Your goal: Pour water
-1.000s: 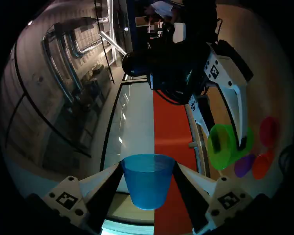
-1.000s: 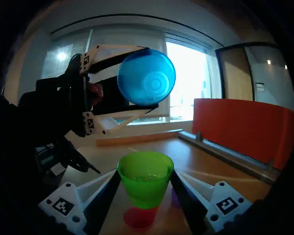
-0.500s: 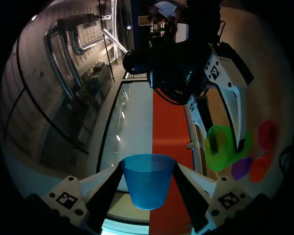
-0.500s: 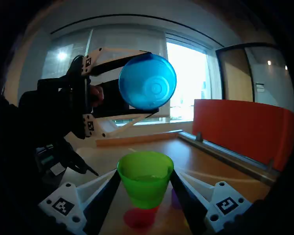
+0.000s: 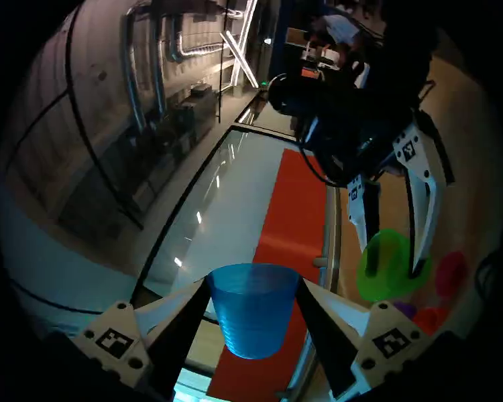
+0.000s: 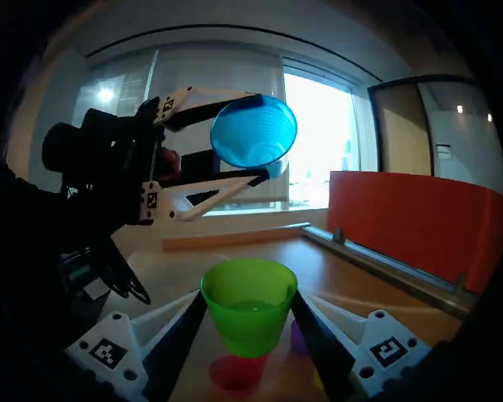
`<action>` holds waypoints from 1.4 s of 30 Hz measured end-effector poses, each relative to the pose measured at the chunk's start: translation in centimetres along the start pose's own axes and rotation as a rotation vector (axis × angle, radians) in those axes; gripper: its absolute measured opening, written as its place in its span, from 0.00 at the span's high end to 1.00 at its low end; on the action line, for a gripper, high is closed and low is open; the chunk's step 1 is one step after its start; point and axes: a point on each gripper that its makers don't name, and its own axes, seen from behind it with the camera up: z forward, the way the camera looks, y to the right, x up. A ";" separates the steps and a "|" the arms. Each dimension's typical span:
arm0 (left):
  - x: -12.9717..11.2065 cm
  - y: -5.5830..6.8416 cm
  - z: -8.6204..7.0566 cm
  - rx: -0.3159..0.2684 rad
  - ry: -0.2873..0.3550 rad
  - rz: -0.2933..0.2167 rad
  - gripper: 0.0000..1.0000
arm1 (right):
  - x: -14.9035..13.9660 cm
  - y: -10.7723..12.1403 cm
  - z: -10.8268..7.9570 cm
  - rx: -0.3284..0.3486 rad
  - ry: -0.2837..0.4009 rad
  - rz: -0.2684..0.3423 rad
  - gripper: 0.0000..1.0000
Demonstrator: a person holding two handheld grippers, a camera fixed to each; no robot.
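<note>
Two cups, both held. Our left gripper (image 5: 253,296) was clamped on a blue translucent plastic cup (image 5: 253,325), tipped sideways high above our right gripper (image 6: 249,295), itself clamped on an upright green translucent plastic cup (image 6: 249,331) holding a little water (image 6: 251,306), low over the wooden table (image 6: 359,288). Risk, we judged: pouring from that height could miss the green rim and splash. A small red cup (image 6: 231,372) and a purple cup (image 6: 297,335) sat beneath; an orange-red partition (image 6: 419,214) stood alongside. We saw nothing between the two held cups.
</note>
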 end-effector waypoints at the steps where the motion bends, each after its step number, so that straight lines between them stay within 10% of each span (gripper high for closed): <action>1: -0.1 -0.1 0.0 0.003 0.001 -0.029 0.12 | 0.0 0.0 0.0 0.000 0.000 -0.001 0.11; 18: -1.4 -1.9 -0.4 0.029 0.002 -0.512 0.12 | 0.6 0.2 0.1 -0.013 0.014 -0.002 0.11; 32: -2.6 -1.8 -0.2 0.020 -0.009 -0.803 0.12 | 1.3 0.5 -0.3 -0.027 0.034 -0.005 0.11; 42: -4.2 -1.5 0.7 0.000 -0.030 -1.162 0.12 | 1.6 1.0 -0.7 -0.037 0.046 -0.003 0.11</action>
